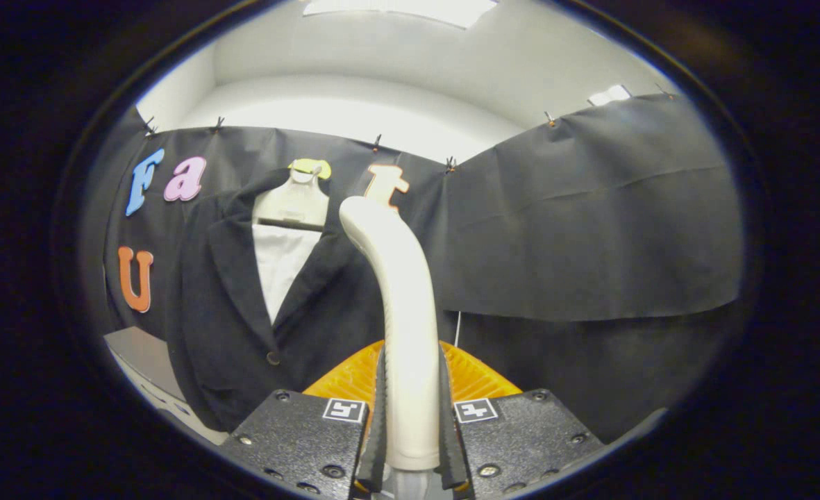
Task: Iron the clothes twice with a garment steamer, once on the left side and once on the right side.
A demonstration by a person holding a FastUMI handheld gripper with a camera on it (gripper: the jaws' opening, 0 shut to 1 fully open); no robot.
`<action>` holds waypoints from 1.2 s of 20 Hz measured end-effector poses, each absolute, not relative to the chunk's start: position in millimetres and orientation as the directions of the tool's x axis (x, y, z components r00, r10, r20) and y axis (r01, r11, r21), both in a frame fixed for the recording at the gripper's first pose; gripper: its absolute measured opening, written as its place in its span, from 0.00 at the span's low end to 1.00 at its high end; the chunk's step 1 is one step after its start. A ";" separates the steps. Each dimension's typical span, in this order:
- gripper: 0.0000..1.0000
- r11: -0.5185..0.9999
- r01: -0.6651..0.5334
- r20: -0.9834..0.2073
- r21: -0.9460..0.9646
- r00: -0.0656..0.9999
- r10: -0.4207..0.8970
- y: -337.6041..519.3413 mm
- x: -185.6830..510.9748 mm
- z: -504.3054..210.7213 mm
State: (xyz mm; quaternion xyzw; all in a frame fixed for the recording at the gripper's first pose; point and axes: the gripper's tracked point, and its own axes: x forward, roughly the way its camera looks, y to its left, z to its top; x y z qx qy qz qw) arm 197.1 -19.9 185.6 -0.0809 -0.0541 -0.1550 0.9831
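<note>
The tool (411, 417) is clamped on the steamer (403, 319): both fingers (380, 417) press against the sides of its pale handle, which stands upright between them. The handle rises from the fingers and bends over at the top towards the jacket (243, 326), its rounded head ending level with the collar. Whether the head touches the cloth cannot be told from here; it looks to be just beside the lapel on the side nearer the steamer.

The dark jacket hangs on a pale bust form (297, 201), open at the front, with a white shirt (279, 267) showing between the lapels. One button (273, 357) sits low on the front where the lapels meet. The jacket stands beyond the fingers and off to one side of them, in front of the black cloth wall (590, 229).

Below the jacket, a strip of grey counter (142, 361) shows.
</note>
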 end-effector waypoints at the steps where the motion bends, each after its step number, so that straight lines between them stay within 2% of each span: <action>1: 0.33 0.941 0.308 0.141 -0.138 0.947 -0.289 -23.9 210.3 195.1; 6: 0.33 0.939 0.284 0.185 -0.196 0.951 -0.249 -24.2 276.0 224.7; 10: 0.34 0.939 0.244 0.165 -0.242 0.964 -0.208 -11.2 305.3 210.0; 18: 0.33 0.924 0.230 0.126 -0.304 0.971 -0.201 -11.1 272.2 147.0; 24: 0.34 0.920 0.213 0.043 -0.329 0.977 -0.211 -12.5 250.0 96.6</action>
